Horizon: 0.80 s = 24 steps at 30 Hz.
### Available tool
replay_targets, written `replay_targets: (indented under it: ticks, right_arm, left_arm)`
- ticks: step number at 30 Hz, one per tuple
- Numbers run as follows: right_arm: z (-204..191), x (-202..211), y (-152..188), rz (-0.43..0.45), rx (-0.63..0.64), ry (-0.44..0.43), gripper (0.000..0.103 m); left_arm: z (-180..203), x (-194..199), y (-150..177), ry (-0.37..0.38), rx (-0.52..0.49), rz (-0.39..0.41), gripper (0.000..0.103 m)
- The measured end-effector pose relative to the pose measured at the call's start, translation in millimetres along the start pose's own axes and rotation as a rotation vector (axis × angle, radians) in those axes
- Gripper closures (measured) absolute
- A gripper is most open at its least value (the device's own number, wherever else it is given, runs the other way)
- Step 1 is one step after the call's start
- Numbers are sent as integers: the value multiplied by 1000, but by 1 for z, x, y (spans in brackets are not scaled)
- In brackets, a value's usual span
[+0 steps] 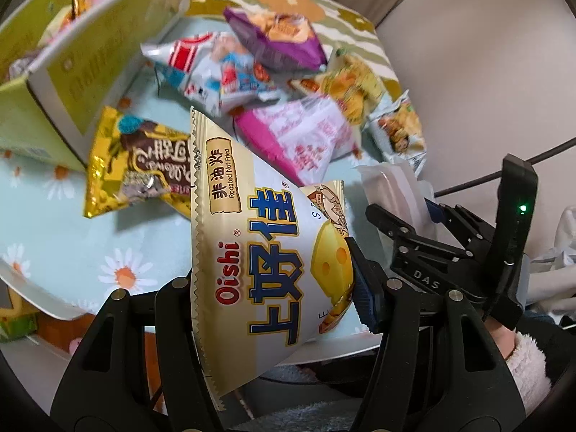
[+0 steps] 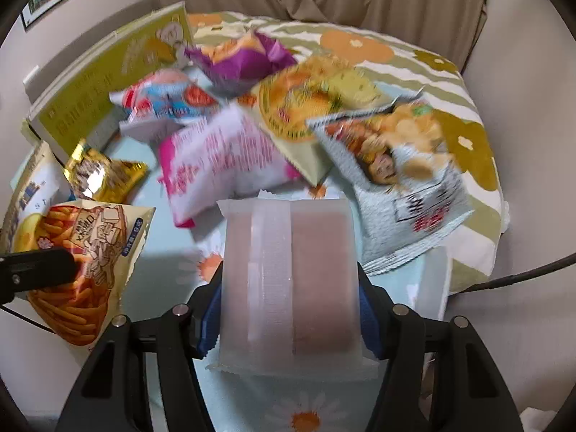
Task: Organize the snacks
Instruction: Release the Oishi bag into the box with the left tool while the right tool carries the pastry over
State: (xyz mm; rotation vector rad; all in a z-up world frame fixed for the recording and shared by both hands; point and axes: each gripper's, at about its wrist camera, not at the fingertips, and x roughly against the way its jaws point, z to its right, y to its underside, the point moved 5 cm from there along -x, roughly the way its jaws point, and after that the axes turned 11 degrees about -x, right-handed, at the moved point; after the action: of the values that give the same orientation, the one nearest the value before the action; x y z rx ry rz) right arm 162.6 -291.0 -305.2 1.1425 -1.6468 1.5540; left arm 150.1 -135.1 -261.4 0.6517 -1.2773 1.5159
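Note:
My left gripper is shut on a cream Oishi snack bag with blue lettering, held tilted above the table; one blue pad presses its right side, the other is hidden behind it. My right gripper is shut on a translucent white packet with pinkish contents, both blue pads against its sides. The left wrist view shows the right gripper close by on the right. In the right wrist view the left gripper holds the Oishi bag at far left.
A yellow-green cardboard box holding several snacks stands at the back left. Gold, pink-white, purple, red-blue, yellow and grey bags lie on the flowered tablecloth. A wall rises on the right.

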Motion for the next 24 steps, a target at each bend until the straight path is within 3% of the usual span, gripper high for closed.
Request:
replay_targets:
  ticks: [12,19,24]
  right_arm:
    - [-40,74,-42,120,16,-75,45]
    - [-79,107,-72,185,30,-141,45]
    - [-126,126,-92,224,58,-180,45]
  left_arm:
    - [-15,96,-19,-63,8,195,46]
    - [-58,155,-34,-119,20,303,46]
    - [-101,185,-53,-137,10,336,46]
